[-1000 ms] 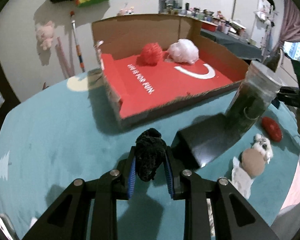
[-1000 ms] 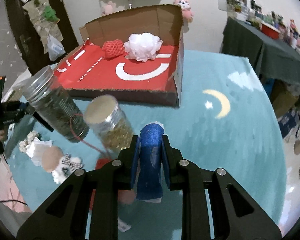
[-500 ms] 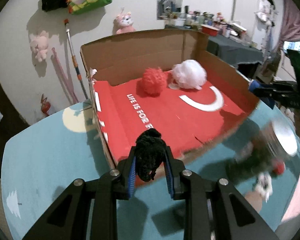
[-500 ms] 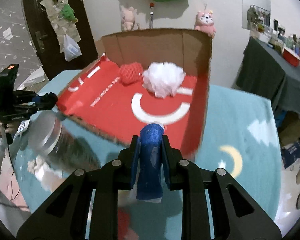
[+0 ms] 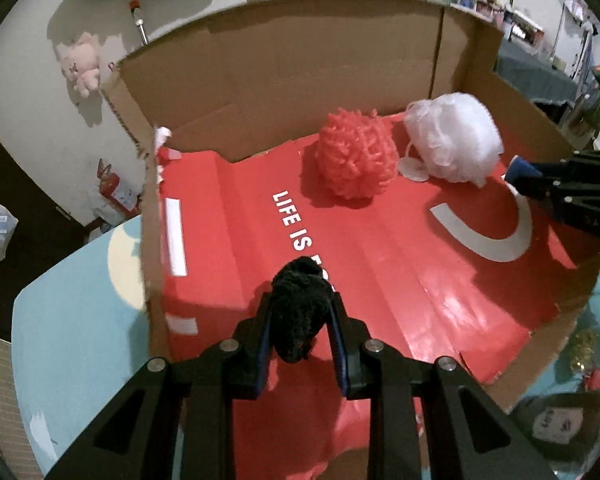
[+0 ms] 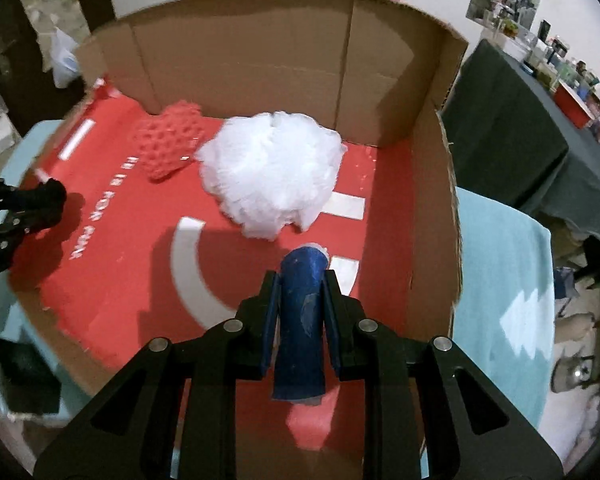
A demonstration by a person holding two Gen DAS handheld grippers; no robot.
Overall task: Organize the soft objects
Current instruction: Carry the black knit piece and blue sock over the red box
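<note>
We hold the left gripper (image 5: 300, 312) pinching a black fuzzy ball (image 5: 298, 312) and the right gripper (image 6: 300, 304) pinching a blue roll (image 6: 300, 320) above the red-lined cardboard box (image 5: 284, 56).

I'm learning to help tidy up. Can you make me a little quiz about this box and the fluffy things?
1. True or false: the red puff lies inside the cardboard box.
2. What does the left gripper hold? A) black fuzzy ball B) white puff C) nothing
3. Fill in: the right gripper has its jaws shut on a ____ foam roll.

Key:
1. True; it lies beside the white puff.
2. A, the black fuzzy ball.
3. Blue; see the blue foam roll.
</note>
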